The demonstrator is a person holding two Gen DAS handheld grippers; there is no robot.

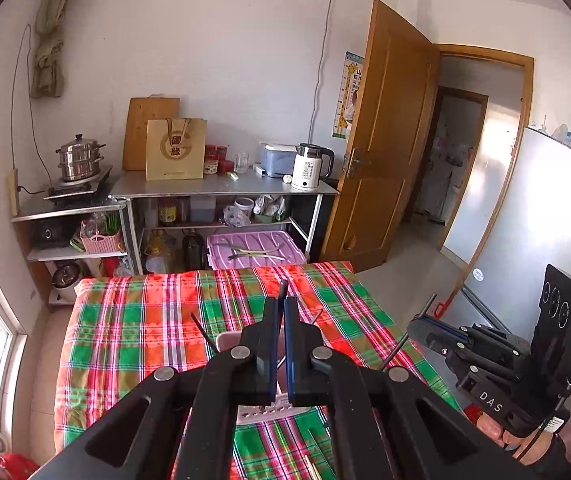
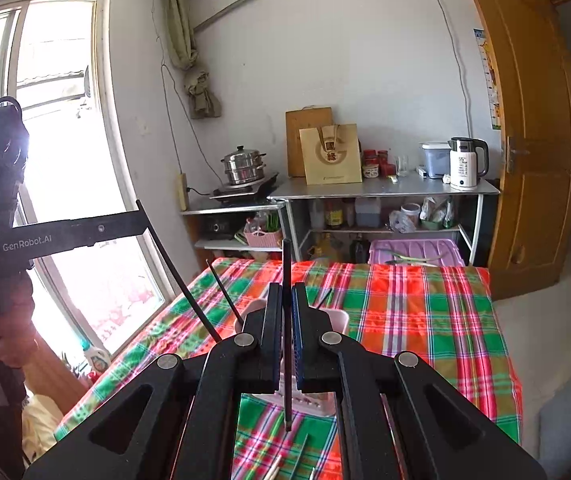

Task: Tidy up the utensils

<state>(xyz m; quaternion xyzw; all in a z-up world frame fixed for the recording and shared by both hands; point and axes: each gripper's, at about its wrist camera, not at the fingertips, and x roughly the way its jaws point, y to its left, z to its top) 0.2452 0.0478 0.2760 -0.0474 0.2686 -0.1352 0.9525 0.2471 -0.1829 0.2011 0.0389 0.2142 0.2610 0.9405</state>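
Note:
My left gripper (image 1: pixel 281 308) is shut on a black chopstick (image 1: pixel 283 290) whose tip pokes up between the jaws. My right gripper (image 2: pixel 286 294) is shut on another black chopstick (image 2: pixel 286 264), held upright. Both hover above a pink-white utensil holder (image 1: pixel 229 342), which also shows in the right wrist view (image 2: pixel 339 316), on the plaid tablecloth (image 1: pixel 133 320). A black chopstick (image 2: pixel 225 292) stands tilted in the holder. Loose pale chopsticks (image 2: pixel 277 470) lie on the cloth near the front edge. The right gripper shows in the left wrist view (image 1: pixel 419 326), holding its chopstick (image 1: pixel 425 308).
The plaid-covered table (image 2: pixel 425 320) stretches ahead. Behind it stand a metal shelf (image 1: pixel 221 188) with a kettle (image 1: pixel 309 166) and paper bag (image 1: pixel 175 148), a steamer pot (image 1: pixel 79 158), a purple lidded bin (image 1: pixel 253 248) and an open wooden door (image 1: pixel 385 140). A window (image 2: pixel 65 120) is at left.

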